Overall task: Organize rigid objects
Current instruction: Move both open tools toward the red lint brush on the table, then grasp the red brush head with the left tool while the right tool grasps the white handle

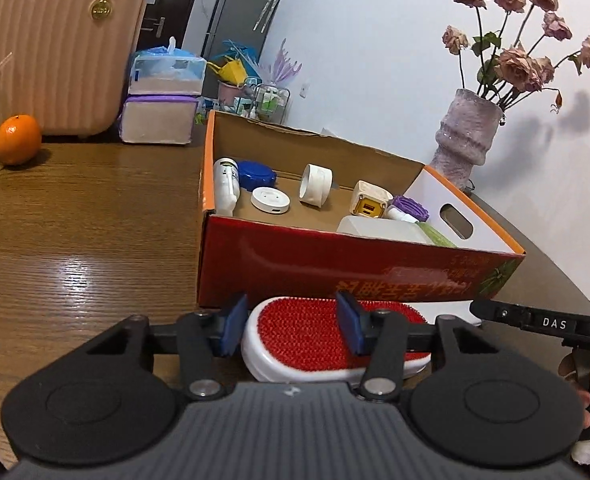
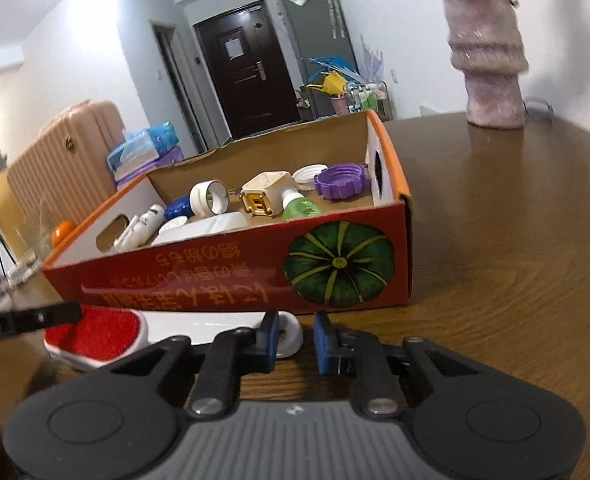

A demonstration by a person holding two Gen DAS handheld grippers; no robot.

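A white brush with a red bristle face point(image 1: 307, 332) lies on the wooden table just in front of the red cardboard box point(image 1: 335, 268). My left gripper point(image 1: 291, 326) is open, its blue pads on either side of the brush head. In the right wrist view the brush point(image 2: 103, 338) lies at the lower left, its white handle end point(image 2: 291, 336) by my right gripper point(image 2: 295, 342). My right gripper is open and narrow; its left pad point(image 2: 271, 340) is at the handle end. The box point(image 2: 223, 276) holds several small items: caps, bottles, a charger.
A purple vase point(image 1: 465, 136) with dried roses stands behind the box at the right. An orange point(image 1: 17, 140), a glass, a pink suitcase point(image 1: 55, 48) and tissue packs point(image 1: 163, 96) sit at the far left. The table edge curves at the right.
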